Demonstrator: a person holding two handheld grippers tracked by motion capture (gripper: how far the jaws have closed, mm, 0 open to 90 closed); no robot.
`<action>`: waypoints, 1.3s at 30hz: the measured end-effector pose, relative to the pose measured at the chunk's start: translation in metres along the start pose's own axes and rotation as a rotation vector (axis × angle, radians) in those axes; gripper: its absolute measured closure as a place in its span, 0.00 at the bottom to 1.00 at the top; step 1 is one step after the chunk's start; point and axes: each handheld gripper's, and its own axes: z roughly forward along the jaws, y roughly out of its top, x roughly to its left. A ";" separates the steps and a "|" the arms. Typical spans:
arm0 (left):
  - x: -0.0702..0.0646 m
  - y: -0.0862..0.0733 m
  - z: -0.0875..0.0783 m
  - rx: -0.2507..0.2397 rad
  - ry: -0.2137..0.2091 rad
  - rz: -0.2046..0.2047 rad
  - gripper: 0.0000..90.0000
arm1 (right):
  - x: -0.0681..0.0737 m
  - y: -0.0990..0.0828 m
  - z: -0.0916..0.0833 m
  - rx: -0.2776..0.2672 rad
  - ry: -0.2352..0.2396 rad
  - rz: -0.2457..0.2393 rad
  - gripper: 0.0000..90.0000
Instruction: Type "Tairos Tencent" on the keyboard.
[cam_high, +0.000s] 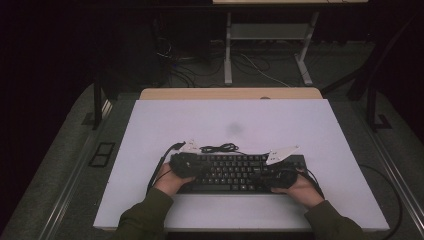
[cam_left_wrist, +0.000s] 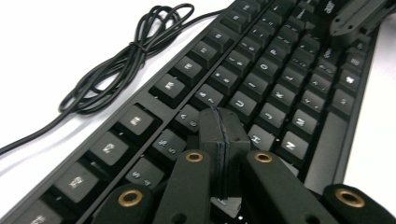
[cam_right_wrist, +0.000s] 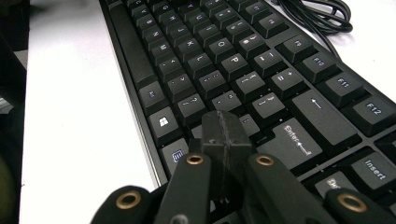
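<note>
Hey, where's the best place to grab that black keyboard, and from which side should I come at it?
Grip the keyboard by its thin short ends, one hand-held gripper from each side. It lies flat and long across the table, so the edges probably fit open jaws better than the keyed top. Keep off the bundled cable behind it.
</note>
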 end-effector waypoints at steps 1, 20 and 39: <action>0.000 0.000 0.000 -0.001 0.000 0.000 0.99 | 0.000 0.000 0.000 0.001 -0.001 0.001 1.00; -0.001 0.004 -0.010 -0.080 0.006 -0.016 0.59 | -0.001 0.000 0.000 -0.003 -0.001 0.008 1.00; -0.001 0.003 -0.008 -0.099 0.028 -0.018 0.37 | -0.002 0.002 -0.009 -0.065 -0.003 0.010 0.94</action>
